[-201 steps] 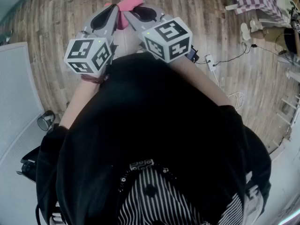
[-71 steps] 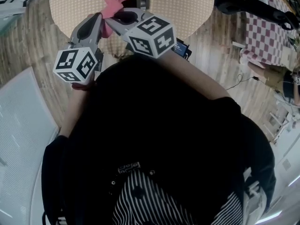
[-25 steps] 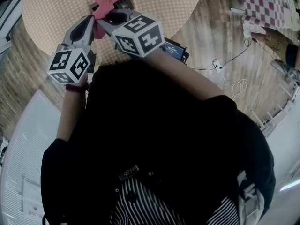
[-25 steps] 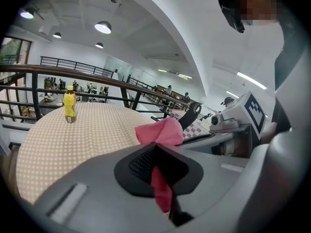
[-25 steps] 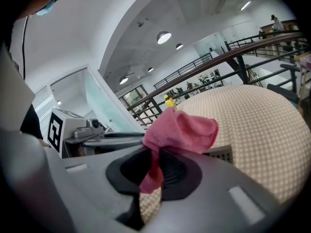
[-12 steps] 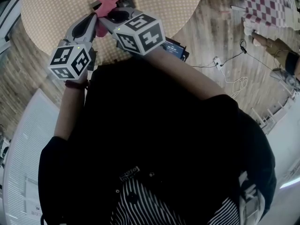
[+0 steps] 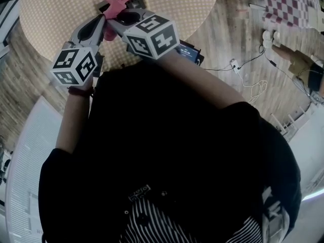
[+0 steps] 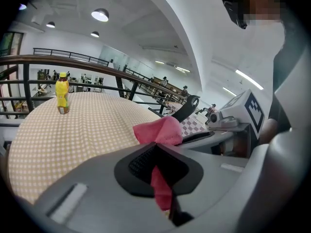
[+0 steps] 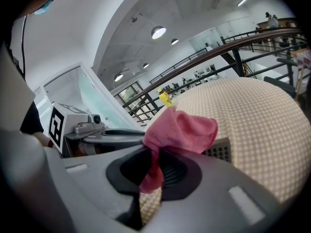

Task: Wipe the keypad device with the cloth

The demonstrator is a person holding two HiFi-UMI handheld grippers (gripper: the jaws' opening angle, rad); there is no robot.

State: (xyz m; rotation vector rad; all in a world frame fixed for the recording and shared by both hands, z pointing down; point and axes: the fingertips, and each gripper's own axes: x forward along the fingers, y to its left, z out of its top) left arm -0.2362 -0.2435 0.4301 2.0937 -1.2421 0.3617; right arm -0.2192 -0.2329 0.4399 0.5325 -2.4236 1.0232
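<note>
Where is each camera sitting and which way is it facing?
Head view: on the person's head, looking steeply down on torso, forearms, left tongs and right tongs above the table.
Left gripper view: rides the left tongs, facing across the table toward a yellow bottle; right tongs show alongside.
Right gripper view: rides the right tongs, facing over the keypad device; left tongs show alongside.
Shared: all show the pink cloth, gripped by both tongs.

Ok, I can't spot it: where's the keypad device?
The keypad device lies on the checked table, just behind the pink cloth, in the right gripper view.
</note>
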